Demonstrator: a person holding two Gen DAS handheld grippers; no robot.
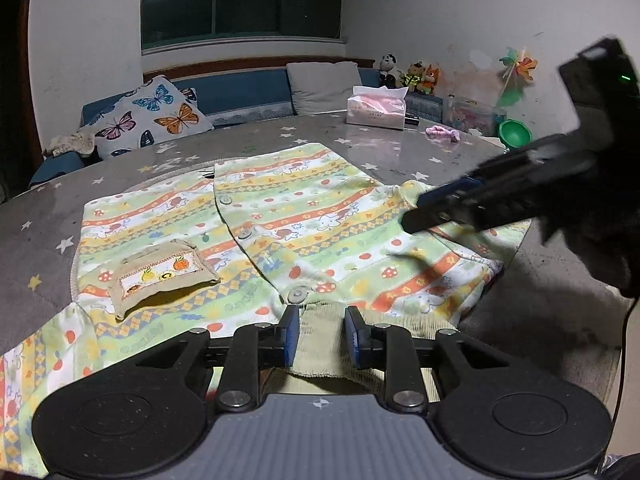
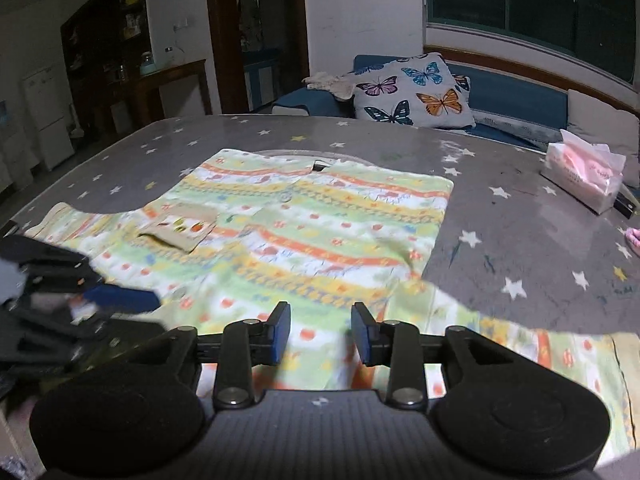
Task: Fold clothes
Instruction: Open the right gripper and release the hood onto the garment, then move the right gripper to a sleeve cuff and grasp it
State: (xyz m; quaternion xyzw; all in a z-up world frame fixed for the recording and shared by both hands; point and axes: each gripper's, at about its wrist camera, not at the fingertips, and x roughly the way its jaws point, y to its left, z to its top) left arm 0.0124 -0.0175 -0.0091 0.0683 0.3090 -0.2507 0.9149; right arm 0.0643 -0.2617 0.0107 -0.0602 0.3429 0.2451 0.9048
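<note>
A child's striped, patterned button-up shirt (image 1: 304, 216) with a beige chest pocket (image 1: 162, 274) lies spread flat on the grey star-print table (image 1: 40, 208). My left gripper (image 1: 322, 334) is open, its blue pads either side of the beige ribbed collar (image 1: 320, 340) at the near edge. My right gripper (image 2: 321, 332) is open, hovering over the shirt (image 2: 312, 220) near its right sleeve (image 2: 520, 344). The right gripper also shows in the left wrist view (image 1: 424, 210) above the sleeve. The left gripper appears blurred at the left of the right wrist view (image 2: 120, 300).
A pink tissue pack (image 1: 376, 106) and a small pink item (image 1: 440, 133) lie at the table's far side. A green bowl (image 1: 516, 133), toys and plush animals (image 1: 416, 74) stand at the back right. A sofa with a butterfly cushion (image 1: 148, 116) runs behind the table.
</note>
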